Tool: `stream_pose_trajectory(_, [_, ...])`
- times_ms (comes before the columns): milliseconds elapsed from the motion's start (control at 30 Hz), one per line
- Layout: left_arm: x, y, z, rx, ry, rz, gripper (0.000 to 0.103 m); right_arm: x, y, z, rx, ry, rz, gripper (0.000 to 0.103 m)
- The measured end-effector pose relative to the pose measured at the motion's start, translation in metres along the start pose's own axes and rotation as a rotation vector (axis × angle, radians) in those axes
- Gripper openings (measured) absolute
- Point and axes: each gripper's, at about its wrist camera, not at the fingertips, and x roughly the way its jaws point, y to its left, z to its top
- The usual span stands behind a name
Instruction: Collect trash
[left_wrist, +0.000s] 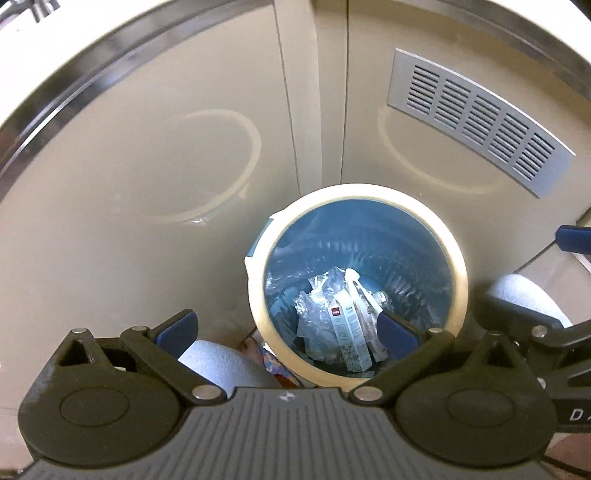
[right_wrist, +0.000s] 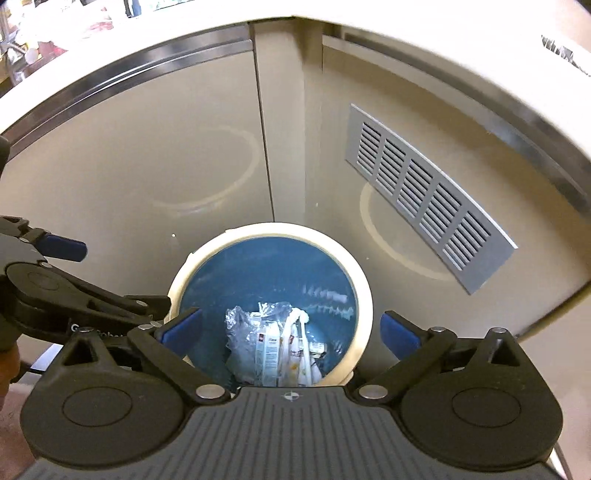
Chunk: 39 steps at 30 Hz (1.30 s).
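A round trash bin with a cream rim and a blue liner stands on the floor in a cabinet corner; it also shows in the right wrist view. Inside lie a white carton, crumpled clear plastic and white wrappers. My left gripper is open and empty, above the bin's near left side. My right gripper is open and empty, straddling the bin's mouth from above. Each gripper shows at the edge of the other's view.
Beige cabinet doors meet in a corner behind the bin. A grey vent grille sits in the right door and also shows in the right wrist view. A countertop edge runs above. Light shoes stand near the bin.
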Motion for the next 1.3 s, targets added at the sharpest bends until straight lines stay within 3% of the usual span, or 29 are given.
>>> stream_pose_trajectory(200, [-0.018, 0.007, -0.015, -0.007, -0.031, 0.008, 0.103, -0.018, 0.007, -0.008, 0.008, -0.031, -0.026, 0.103])
stream_pose_trajectory(367, [-0.027, 0.007, -0.023, 0.004, -0.032, 0.035, 0.103, -0.024, 0.010, -0.013, 0.021, -0.005, -0.051, 0.103])
stream_pose_trajectory(567, [-0.032, 0.029, -0.027, -0.113, -0.040, -0.040, 0.103, -0.026, 0.012, -0.016, 0.019, 0.008, -0.082, 0.103])
stream_pose_trajectory(667, [-0.033, 0.033, -0.027, -0.148, -0.042, -0.030, 0.103, -0.026, 0.017, -0.017, 0.005, 0.001, -0.092, 0.103])
stream_pose_trajectory(1300, [-0.033, 0.019, -0.025, -0.075, -0.046, -0.013, 0.103, -0.022, 0.018, -0.018, 0.015, 0.012, -0.105, 0.103])
